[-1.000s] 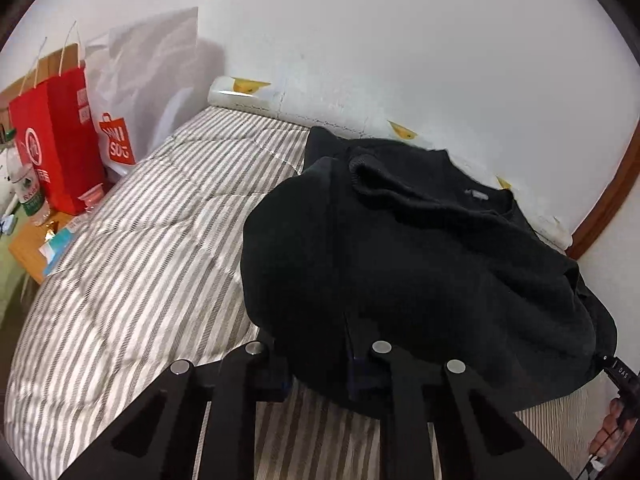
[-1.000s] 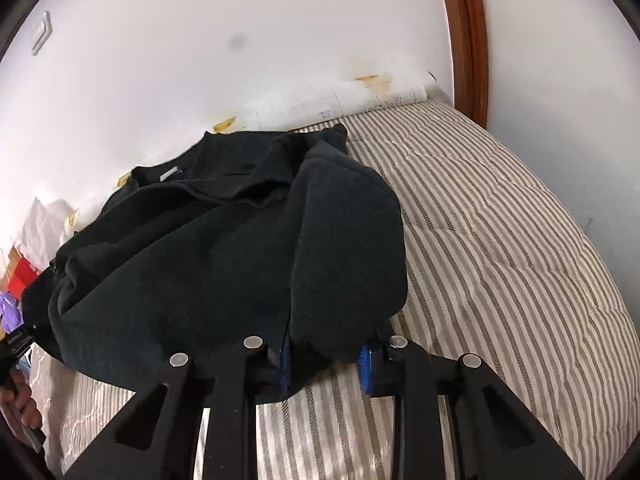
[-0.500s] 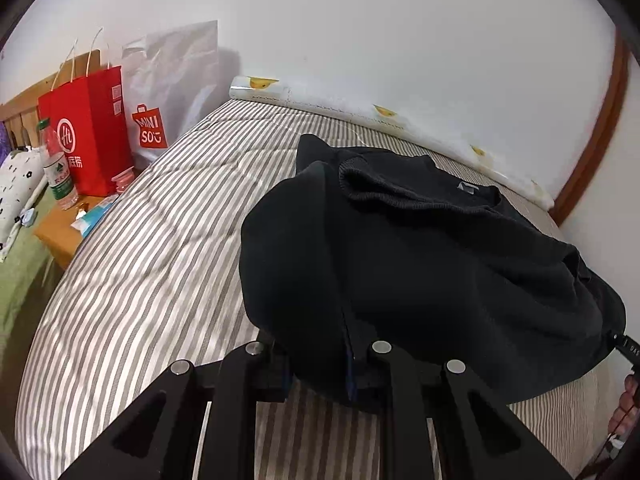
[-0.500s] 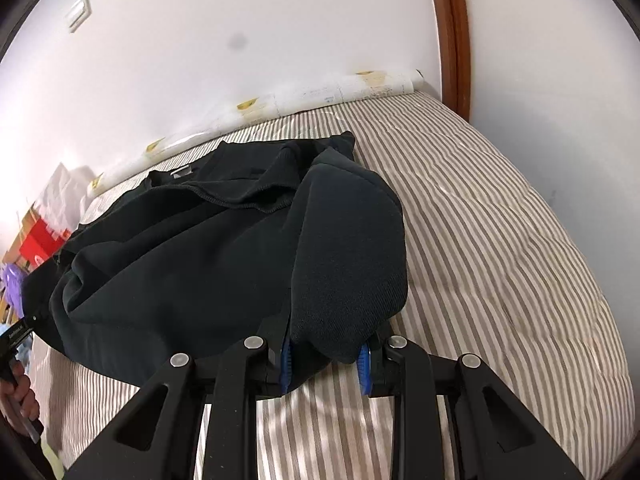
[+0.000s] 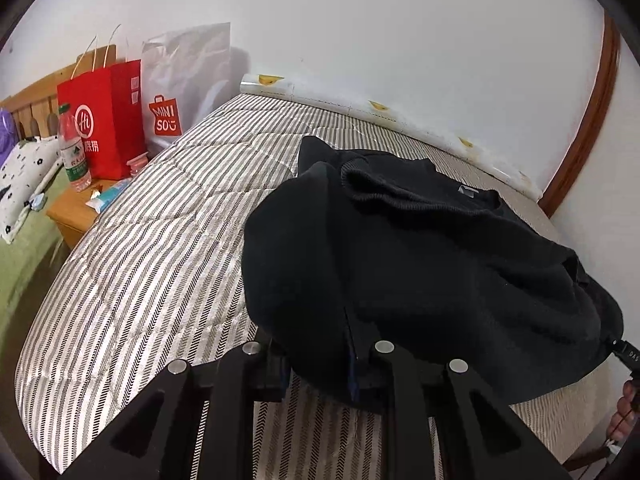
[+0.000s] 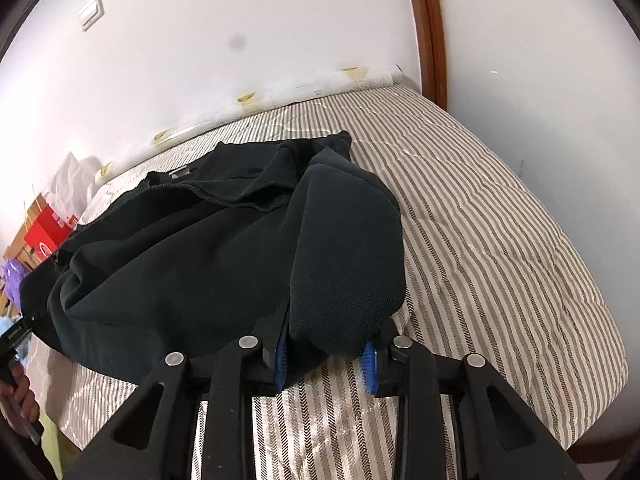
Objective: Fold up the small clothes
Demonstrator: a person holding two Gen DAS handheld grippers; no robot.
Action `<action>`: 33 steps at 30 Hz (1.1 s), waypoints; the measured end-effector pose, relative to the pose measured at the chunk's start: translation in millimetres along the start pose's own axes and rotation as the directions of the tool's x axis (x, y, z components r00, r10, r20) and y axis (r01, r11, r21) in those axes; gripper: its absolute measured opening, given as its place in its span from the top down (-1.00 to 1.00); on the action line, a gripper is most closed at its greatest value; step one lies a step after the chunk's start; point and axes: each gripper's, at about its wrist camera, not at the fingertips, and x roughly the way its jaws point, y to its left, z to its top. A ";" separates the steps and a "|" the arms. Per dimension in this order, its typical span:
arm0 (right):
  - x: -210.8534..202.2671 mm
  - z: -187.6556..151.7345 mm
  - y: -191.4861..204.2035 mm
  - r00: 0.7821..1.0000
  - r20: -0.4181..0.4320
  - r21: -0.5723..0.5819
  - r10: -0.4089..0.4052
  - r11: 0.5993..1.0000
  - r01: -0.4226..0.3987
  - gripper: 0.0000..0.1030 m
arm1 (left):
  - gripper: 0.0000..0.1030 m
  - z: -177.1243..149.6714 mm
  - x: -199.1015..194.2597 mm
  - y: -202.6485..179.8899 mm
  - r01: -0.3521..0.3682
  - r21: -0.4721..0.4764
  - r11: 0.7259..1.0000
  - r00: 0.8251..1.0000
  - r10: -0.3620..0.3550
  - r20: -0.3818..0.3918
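Note:
A black sweater (image 5: 420, 264) lies bunched on the striped bed (image 5: 160, 260), collar toward the wall. Its near left edge drapes over my left gripper (image 5: 316, 364), whose jaws are opening a little but still pinch the fabric. In the right wrist view the same sweater (image 6: 200, 264) hangs with a thick fold between the blue pads (image 6: 281, 356) of my right gripper (image 6: 326, 360). Those jaws are opening and the pads stand off the fold. Each gripper shows at the other view's edge, held by a hand (image 6: 20, 400).
Red (image 5: 104, 120) and white (image 5: 184, 88) shopping bags stand by the wall at the bed's left. A water bottle (image 5: 74, 152) rests on a wooden nightstand (image 5: 76, 212). The white wall runs behind the bed, and the wooden frame (image 6: 428, 28) rises at its right end.
Both grippers have drawn back from the wall with the sweater's near edge, so more bed shows behind it. The right jaws stand wider apart than before.

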 end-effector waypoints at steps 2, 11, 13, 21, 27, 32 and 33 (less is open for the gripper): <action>-6.4 -0.7 -2.0 1.000 0.000 0.002 -0.007 1.000 0.007 0.32 | 0.50 -1.0 -2.2 3.3 -0.001 -0.008 1.000 1.000 0.001 -0.008; -49.6 12.4 3.3 0.990 0.115 -0.050 -0.080 0.995 0.087 -0.45 | -0.30 11.6 -29.5 12.5 -0.050 0.003 0.999 0.996 0.050 0.077; -57.1 19.4 8.4 0.987 0.139 -0.059 -0.075 0.995 0.084 -0.48 | -0.30 18.5 -36.1 11.6 -0.049 0.007 0.999 0.994 0.048 0.095; -50.8 39.1 48.2 0.987 0.158 -0.124 -0.022 0.991 0.042 -0.65 | -0.30 39.4 -32.4 -11.5 -0.002 0.051 0.999 0.995 -0.004 0.102; -11.7 41.2 78.8 0.995 0.092 -0.151 0.041 0.988 -0.027 -0.41 | -0.30 41.2 -5.8 -33.6 0.055 0.094 0.994 0.998 -0.058 0.035; 22.9 38.3 96.4 0.997 0.007 -0.164 0.083 0.983 -0.081 -0.25 | -0.30 42.5 16.5 -53.0 0.063 0.155 0.986 0.998 -0.060 -0.020; 27.9 37.3 99.1 0.996 -0.006 -0.171 0.085 0.982 -0.085 -0.23 | -0.30 42.9 20.9 -54.3 0.068 0.157 0.985 0.997 -0.064 -0.034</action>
